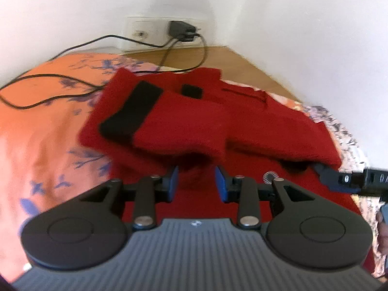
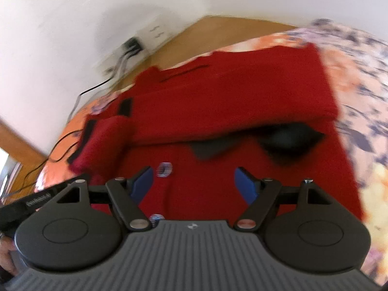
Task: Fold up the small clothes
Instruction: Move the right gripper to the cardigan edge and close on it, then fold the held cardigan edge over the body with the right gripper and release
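A white wall corner backs a bed under an orange floral sheet (image 1: 36, 126), with a black charger (image 1: 180, 30) plugged in at 12 o'clock and its cable (image 1: 48, 99) trailing to 9. The red garment (image 1: 194, 121), black-trimmed, lies partly folded mid-bed. The left gripper (image 1: 196, 181) hovers over its near edge, jaws apart and empty. The right gripper (image 2: 194, 184) stands wider, also empty.
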A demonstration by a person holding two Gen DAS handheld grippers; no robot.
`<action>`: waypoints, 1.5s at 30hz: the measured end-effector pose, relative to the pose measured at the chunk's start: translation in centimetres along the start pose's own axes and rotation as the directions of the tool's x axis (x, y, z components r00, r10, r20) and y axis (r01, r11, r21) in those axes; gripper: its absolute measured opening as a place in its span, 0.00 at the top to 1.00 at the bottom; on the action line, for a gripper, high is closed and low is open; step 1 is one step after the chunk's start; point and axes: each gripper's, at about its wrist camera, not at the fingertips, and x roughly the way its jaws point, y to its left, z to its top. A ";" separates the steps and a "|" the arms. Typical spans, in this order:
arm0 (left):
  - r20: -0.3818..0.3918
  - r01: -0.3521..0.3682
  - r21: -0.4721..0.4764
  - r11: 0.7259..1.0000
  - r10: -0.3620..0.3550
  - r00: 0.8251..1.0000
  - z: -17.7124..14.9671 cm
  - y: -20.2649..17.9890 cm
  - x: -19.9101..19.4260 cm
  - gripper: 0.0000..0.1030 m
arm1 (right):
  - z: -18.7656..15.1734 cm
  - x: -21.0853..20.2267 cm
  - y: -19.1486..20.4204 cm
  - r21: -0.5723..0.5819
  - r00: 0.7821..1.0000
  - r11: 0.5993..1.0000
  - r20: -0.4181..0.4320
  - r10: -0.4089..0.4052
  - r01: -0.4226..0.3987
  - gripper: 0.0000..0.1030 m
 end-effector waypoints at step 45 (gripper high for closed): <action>0.071 -0.194 -0.090 0.977 0.201 0.977 1.3 4.3 3.3 0.66 | 12.2 3.3 14.5 -0.433 0.976 0.892 0.105 0.190 -0.127 0.78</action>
